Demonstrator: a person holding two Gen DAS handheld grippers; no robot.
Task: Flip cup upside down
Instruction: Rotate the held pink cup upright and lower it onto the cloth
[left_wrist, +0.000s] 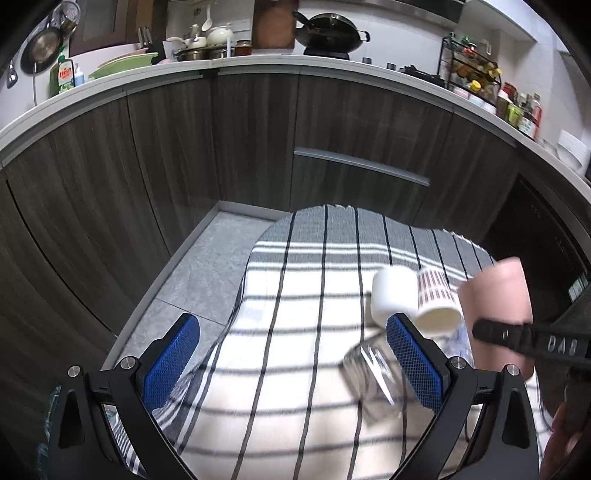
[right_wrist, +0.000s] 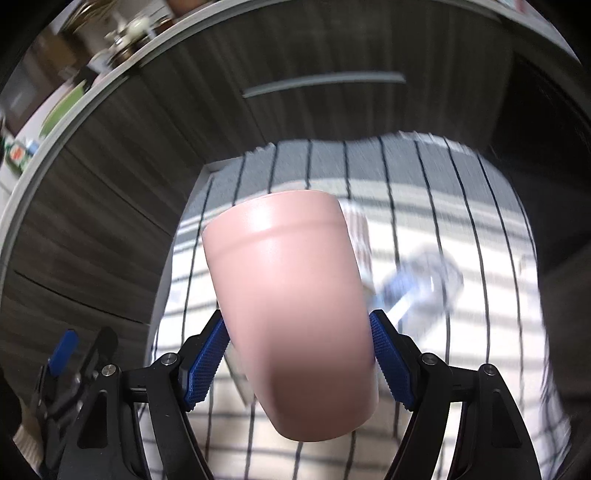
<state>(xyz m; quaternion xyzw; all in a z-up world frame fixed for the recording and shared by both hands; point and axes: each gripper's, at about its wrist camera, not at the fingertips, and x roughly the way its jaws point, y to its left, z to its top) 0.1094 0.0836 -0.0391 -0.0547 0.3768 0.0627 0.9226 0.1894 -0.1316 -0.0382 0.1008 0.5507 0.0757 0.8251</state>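
Clamped between the right gripper's (right_wrist: 299, 354) blue pads (right_wrist: 207, 354), the pink cup (right_wrist: 291, 306) hangs tilted above the striped cloth (right_wrist: 461, 332), apparently mid-flip, so next comes finishing the turn and setting it rim-down, while the left gripper (left_wrist: 291, 362) gapes empty.

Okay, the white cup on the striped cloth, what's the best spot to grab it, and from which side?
Grip the white cup across its round side wall, about mid-height. It appears to lie tipped over beside the patterned paper cup, so that flank is blocked. Come from above with the open left gripper, one finger over each free side; the curved wall suits the flat blue pads. The right gripper is busy holding the pink cup.
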